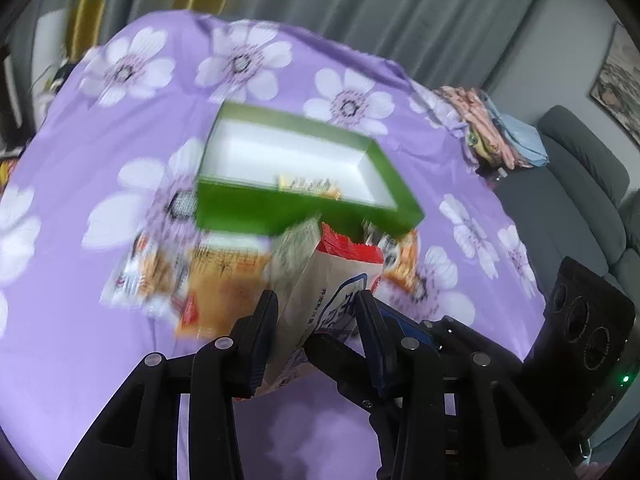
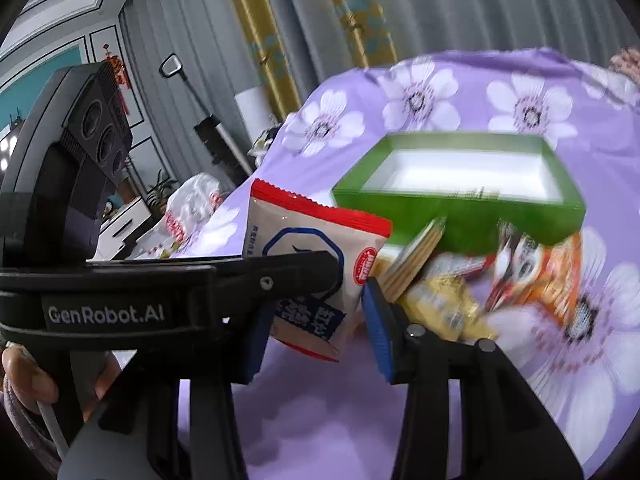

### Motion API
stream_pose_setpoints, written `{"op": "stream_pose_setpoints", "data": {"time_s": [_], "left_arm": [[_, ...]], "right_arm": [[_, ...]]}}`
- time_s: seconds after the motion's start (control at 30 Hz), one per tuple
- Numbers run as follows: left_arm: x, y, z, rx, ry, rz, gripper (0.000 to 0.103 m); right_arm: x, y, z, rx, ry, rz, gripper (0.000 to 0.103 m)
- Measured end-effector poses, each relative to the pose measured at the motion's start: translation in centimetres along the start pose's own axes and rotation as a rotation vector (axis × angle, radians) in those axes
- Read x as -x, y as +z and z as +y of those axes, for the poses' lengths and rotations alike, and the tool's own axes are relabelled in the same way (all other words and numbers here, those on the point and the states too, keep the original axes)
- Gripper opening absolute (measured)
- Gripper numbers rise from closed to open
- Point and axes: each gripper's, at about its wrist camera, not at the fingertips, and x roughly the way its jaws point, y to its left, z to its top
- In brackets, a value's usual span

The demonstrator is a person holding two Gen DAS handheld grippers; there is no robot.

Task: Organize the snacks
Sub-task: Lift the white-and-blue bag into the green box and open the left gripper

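The left tool [image 2: 320, 280] grips a red-topped snack packet [image 2: 316, 248] before the green box [image 2: 456, 216] on lilac floral cloth [image 2: 560, 360].

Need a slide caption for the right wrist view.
Left gripper holds a red-topped white snack packet near the green cardboard box.

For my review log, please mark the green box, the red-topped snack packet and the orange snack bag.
green box [image 1: 256, 210]: left wrist view, near outer wall.
red-topped snack packet [image 2: 312, 224]: right wrist view, pale front below the red seal.
orange snack bag [image 2: 556, 276]: right wrist view, orange front panel.
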Motion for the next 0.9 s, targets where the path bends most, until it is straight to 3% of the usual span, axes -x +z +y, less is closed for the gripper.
{"op": "stream_pose_setpoints", "data": {"time_s": [0.23,0.4,0.73,0.9], "left_arm": [[-2.2,6.5,-1.7,-0.06,-0.043,-0.041,0.041],[-6.0,10.9,-1.6,-0.057,-0.066,-0.016,0.041],[-13.1,12.3,0.9,0.023,-0.064,0.073,0.041],[-13.5,12.5,1.7,0.034,-0.021,0.056,0.041]], "right_arm": [[-0.9,5.8,-3.7,0.01,-0.05,-0.094,0.044],[-2.9,8.5,-6.9,-0.013,-0.077,-0.085,0.044],[-8.5,8.5,-11.0,-0.025,-0.136,0.044,0.043],[-8.6,8.2,-11.8,-0.039,-0.149,0.049,0.045]]}}
